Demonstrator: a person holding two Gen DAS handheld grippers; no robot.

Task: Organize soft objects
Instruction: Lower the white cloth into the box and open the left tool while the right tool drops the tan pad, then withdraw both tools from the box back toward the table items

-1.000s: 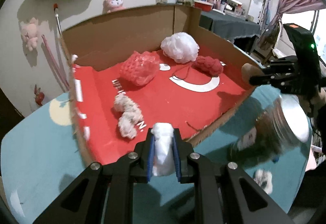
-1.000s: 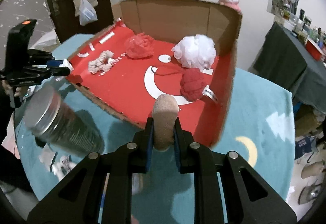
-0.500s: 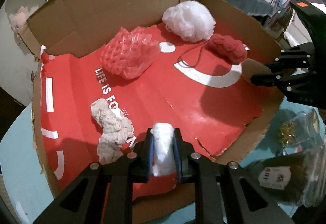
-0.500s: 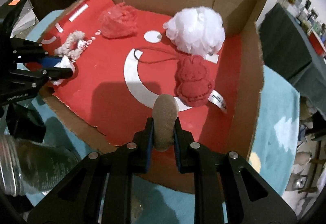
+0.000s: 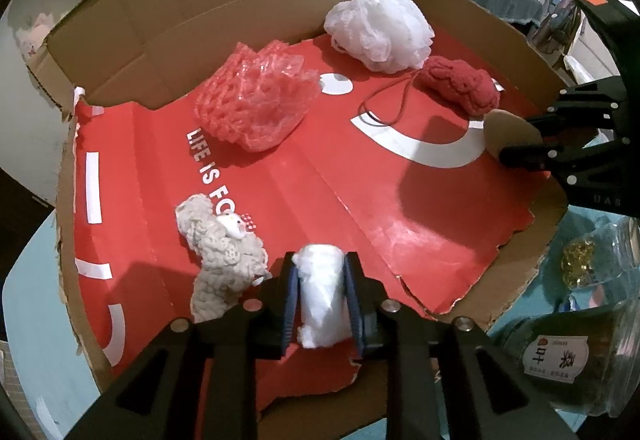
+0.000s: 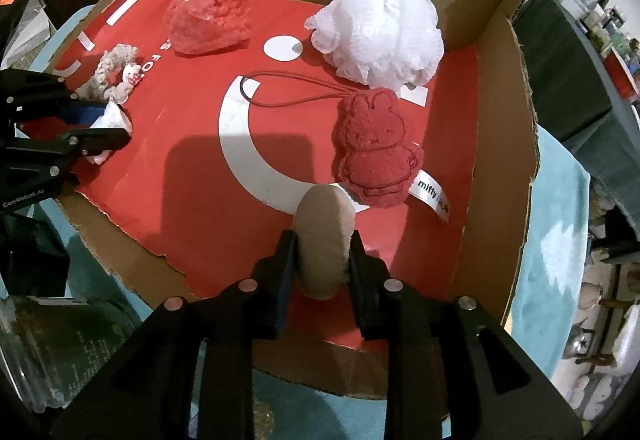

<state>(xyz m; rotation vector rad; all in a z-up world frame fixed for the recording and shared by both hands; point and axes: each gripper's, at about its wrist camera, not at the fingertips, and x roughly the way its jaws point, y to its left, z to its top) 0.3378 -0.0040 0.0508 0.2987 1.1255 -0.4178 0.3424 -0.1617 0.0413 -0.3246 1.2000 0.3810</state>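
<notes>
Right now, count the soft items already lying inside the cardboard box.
4. Pink mesh bundle at back left, white bath pouf at back right, red bunny plush near the right wall, beige knitted scrunchie at left.

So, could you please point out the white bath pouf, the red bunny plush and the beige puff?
white bath pouf (image 6: pixel 380 36): right wrist view, centre.
red bunny plush (image 6: pixel 374 148): right wrist view, belly.
beige puff (image 6: pixel 324 236): right wrist view, face.

Dim indoor light, hard shadows, fisheye-warped edges, dark vignette corners.
</notes>
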